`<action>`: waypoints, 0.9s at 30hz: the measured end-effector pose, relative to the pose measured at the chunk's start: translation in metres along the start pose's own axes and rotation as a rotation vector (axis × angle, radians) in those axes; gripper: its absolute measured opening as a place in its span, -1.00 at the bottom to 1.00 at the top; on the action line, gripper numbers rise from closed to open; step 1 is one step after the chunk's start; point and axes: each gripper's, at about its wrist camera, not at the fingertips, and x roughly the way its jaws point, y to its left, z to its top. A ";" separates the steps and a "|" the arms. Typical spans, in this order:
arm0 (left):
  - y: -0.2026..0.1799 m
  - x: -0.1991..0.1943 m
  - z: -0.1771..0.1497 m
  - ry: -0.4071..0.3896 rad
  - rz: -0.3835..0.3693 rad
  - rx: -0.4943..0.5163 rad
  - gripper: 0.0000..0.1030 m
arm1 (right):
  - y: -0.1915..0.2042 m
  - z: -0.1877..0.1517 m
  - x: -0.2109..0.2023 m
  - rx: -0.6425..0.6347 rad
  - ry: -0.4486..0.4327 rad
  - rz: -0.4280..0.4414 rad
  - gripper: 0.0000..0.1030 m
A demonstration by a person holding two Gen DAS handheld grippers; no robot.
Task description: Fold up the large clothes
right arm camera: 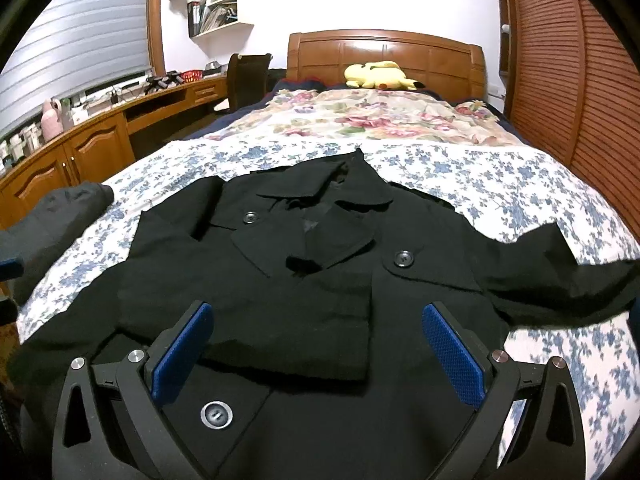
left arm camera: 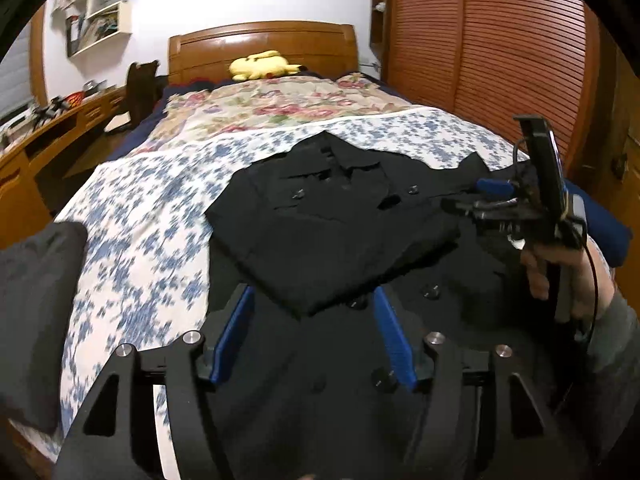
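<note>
We are holding our left gripper (left arm camera: 314, 334) and right gripper (right arm camera: 318, 354) over the near part of the black coat (right arm camera: 320, 248), fingers spread apart on both, gripping nothing. The coat is lying front-up on the blue-flowered sheet (right arm camera: 500, 184), one sleeve folded across its chest. Farther off, a yellow plush toy (right arm camera: 378, 75) is resting by the headboard (right arm camera: 384, 50).

coat spread on a bed, tongs above its near end

a coat (right arm camera: 320, 272) lies flat on the bed (right arm camera: 500, 184), collar toward the headboard (right arm camera: 384, 52). one sleeve is folded across its chest; the other stretches out to the right. both sets of tongs hang wide apart over the coat's near end, the left tongs (left arm camera: 314, 334) left of the right tongs (right arm camera: 320, 356). a plush toy (right arm camera: 378, 74) rests at the headboard. a worktop (right arm camera: 120, 108) runs along the bed's left side, shelves (right arm camera: 220, 0) above it. a folded garment (right arm camera: 52, 216) lies at the bed's left edge.
</note>
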 end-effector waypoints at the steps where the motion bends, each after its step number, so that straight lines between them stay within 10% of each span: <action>1: 0.003 0.000 -0.003 0.003 0.001 -0.009 0.23 | -0.004 0.001 0.003 -0.008 0.004 -0.008 1.00; 16: 0.025 0.002 -0.034 0.044 0.029 -0.046 0.23 | -0.041 0.002 0.073 0.137 0.164 0.108 0.75; 23: 0.027 0.005 -0.041 0.070 0.040 -0.052 0.23 | -0.027 0.001 0.085 0.058 0.226 0.171 -0.44; 27: 0.023 0.004 -0.039 0.067 0.042 -0.046 0.23 | -0.032 0.007 0.068 0.050 0.163 0.203 -0.78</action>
